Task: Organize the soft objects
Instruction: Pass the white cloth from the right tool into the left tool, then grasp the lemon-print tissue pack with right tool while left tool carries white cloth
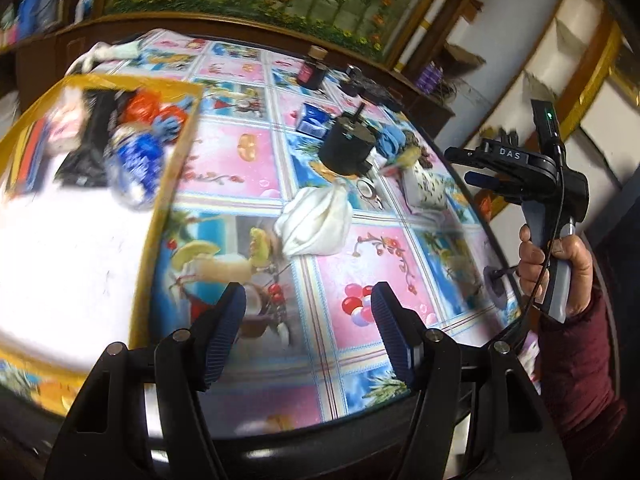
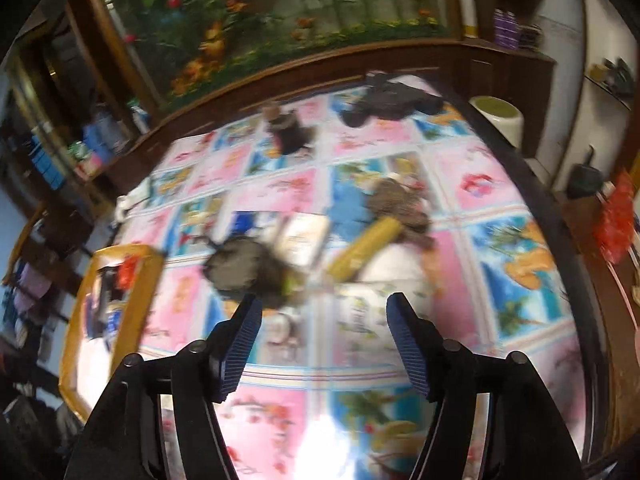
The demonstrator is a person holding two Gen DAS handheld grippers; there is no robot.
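In the left wrist view, the left gripper (image 1: 308, 320) is seen nearest, its ribbed blue pads spread apart with nothing between them, over a round table (image 1: 400, 320) covered by a glossy cloth printed with pink and blue picture squares. Just beyond the fingers, near the middle of the table, a crumpled white cloth (image 1: 316, 220) is lying by itself. To the left, a yellow-rimmed tray (image 1: 168, 184) with a white floor is set on the table; at its far end a blue-and-white soft pack (image 1: 134, 160), a black packet (image 1: 86, 140) and red-orange items (image 1: 152, 110) are gathered, blurred. Further back a black cylindrical object (image 1: 348, 144) is standing, with a blue box (image 1: 314, 118) behind it and a small dark bottle (image 1: 312, 70) beyond. At the right edge, the right gripper's handle is held in a hand (image 1: 556, 268) with a dark red sleeve.

In the right wrist view, the right gripper (image 2: 324, 340) is shown with its jaws apart and empty above the cloth. Ahead, heavily blurred, a dark round shape (image 2: 244, 268), a yellow oblong object (image 2: 368, 252) and a brownish mass (image 2: 400, 208) are made out; what these are cannot be told.
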